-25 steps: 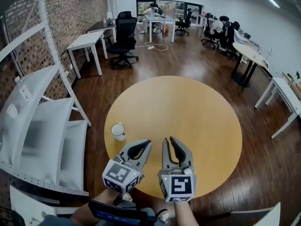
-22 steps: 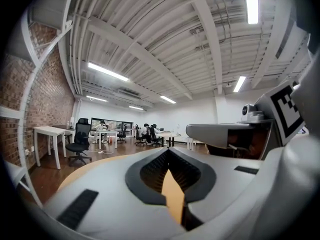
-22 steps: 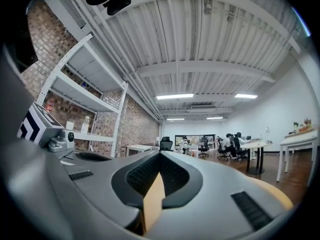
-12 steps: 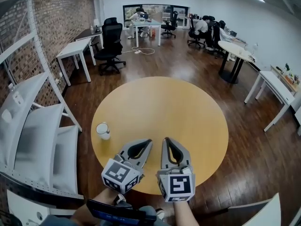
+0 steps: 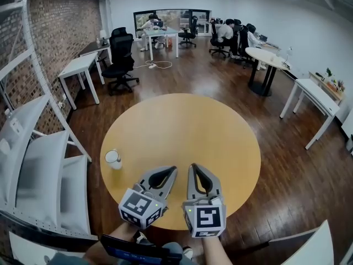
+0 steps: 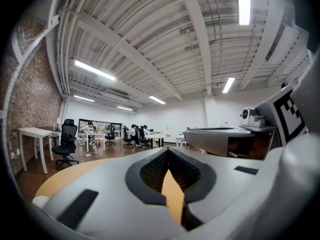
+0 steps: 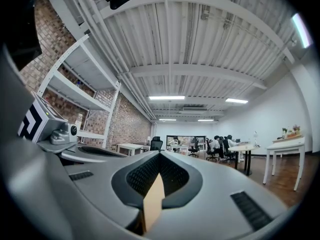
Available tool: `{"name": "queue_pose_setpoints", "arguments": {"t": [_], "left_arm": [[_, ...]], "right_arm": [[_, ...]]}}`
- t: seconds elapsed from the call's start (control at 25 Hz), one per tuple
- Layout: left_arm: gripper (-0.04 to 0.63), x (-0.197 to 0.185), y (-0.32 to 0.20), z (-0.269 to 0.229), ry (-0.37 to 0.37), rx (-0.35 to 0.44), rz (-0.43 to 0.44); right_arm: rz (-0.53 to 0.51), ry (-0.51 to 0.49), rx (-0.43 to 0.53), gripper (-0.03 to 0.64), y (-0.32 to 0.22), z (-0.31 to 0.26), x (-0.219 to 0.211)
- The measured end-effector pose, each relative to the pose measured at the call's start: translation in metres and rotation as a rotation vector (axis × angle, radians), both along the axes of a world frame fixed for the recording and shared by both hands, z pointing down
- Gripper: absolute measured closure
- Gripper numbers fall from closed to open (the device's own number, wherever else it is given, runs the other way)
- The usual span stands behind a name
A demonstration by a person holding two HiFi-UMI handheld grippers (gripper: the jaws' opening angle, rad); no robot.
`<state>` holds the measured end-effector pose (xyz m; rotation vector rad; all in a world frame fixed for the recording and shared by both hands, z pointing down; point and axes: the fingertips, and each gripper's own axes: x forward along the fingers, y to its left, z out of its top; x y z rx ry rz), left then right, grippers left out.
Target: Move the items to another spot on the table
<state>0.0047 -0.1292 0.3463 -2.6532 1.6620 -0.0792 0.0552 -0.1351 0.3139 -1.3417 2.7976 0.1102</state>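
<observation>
A white cup (image 5: 113,159) stands alone near the left edge of the round yellow table (image 5: 182,126). My left gripper (image 5: 172,169) and right gripper (image 5: 194,166) hover side by side over the table's near edge, pointing level across it. Both are shut with nothing between the jaws. The cup is off to the left of the left gripper, well apart from it. In the left gripper view the jaws of the left gripper (image 6: 168,150) meet at the tip, with only a sliver of table behind them. The right gripper view shows the right gripper (image 7: 159,154) the same way.
A white shelving rack (image 5: 38,164) stands close to the table's left side. Farther back on the wooden floor are white desks (image 5: 80,68), a black office chair (image 5: 120,57) and a second round table (image 5: 267,57). People sit at desks along the far wall.
The table and cup have slid left and slightly down in the head view as the person shifted. Both grippers stay side by side. The right jaws' tips, slightly apart before, now meet.
</observation>
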Motion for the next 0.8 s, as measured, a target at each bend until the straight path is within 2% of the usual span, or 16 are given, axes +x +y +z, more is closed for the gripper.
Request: {"name": "queue_pose_setpoints", "arguments": {"t": [0.8], "left_arm": [[0.592,-0.005,0.001,0.006,-0.004,-0.013,-0.010]], "right_arm": [[-0.010,0.011,-0.020,0.615,-0.001,0.012,-0.008]]}}
